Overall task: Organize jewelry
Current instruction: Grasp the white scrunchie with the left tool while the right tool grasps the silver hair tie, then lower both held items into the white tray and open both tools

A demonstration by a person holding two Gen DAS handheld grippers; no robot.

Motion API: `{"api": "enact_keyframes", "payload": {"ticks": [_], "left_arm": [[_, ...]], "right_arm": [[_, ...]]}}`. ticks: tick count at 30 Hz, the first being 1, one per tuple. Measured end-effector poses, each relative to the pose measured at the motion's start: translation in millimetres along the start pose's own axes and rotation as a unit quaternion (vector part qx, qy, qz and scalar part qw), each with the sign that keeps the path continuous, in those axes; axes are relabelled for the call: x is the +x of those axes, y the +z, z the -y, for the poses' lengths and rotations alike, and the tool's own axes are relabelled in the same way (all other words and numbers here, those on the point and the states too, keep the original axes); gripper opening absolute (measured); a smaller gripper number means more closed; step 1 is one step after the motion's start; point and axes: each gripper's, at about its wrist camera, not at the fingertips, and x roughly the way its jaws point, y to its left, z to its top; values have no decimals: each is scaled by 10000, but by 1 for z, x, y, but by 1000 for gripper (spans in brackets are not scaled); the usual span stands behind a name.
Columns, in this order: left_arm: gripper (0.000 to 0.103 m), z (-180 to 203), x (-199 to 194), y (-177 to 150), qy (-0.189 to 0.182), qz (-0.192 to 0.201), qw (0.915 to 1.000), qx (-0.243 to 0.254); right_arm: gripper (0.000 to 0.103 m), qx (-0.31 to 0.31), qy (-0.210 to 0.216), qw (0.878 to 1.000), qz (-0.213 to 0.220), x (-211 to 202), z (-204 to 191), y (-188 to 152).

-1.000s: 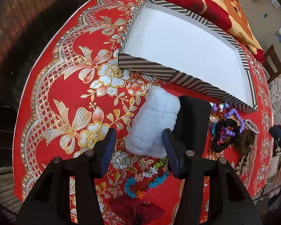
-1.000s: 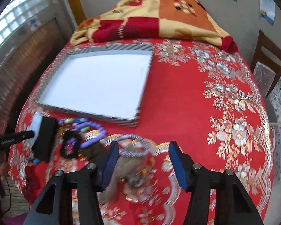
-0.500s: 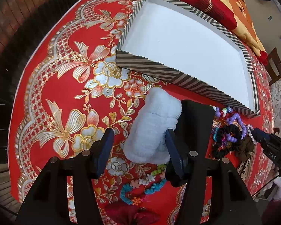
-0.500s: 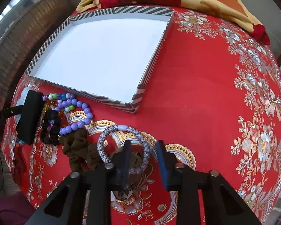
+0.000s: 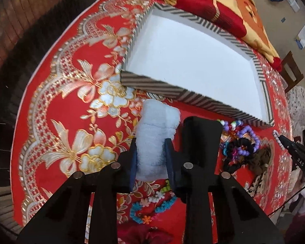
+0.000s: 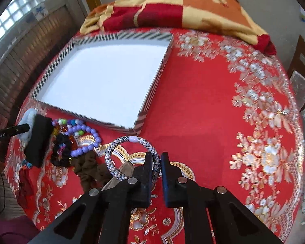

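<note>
Already both grippers had a piece in hand above the red floral tablecloth [image 5: 57, 93]. On the left, the left gripper [image 5: 150, 158] was closed around a fluffy pale-blue band [image 5: 154, 130], whose long axis ran straight ahead toward the near wall of the striped tray [image 5: 172, 90], which lay just beyond it and looked bare inside. Between the two tools sat the remaining heap: a purple bead bracelet [image 6: 85, 140], a black scrunchie [image 6: 61, 148] and a brown scrunchie [image 6: 85, 166], close to the tray's near corner. On the right, the right gripper [image 6: 157, 162] pinched a speckled rope bracelet [image 6: 120, 158] at its near right edge, the tray lying ahead and to the left. A patterned blanket [image 6: 172, 10] was bunched behind the tray, with a wooden chair [image 6: 301, 65] at the far right.
</note>
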Motion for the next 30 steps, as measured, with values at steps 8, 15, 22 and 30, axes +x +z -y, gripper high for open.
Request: {"api": "enact_keyframes", "payload": {"ticks": [8, 15, 22, 30], "left_arm": [[24, -5, -32, 8, -139, 317, 9994, 40], [24, 8, -42, 38, -142, 557, 9983, 93], [24, 18, -21, 80, 103, 570, 9983, 48], [24, 23, 19, 101, 337, 288, 9990, -13]], "right_arm": [[8, 95, 88, 9992, 390, -29, -9, 11], [8, -82, 169, 9988, 462, -18, -32, 37], [8, -305, 119, 9992, 246, 20, -43, 62], [8, -394, 40, 9992, -62, 61, -41, 78]]}}
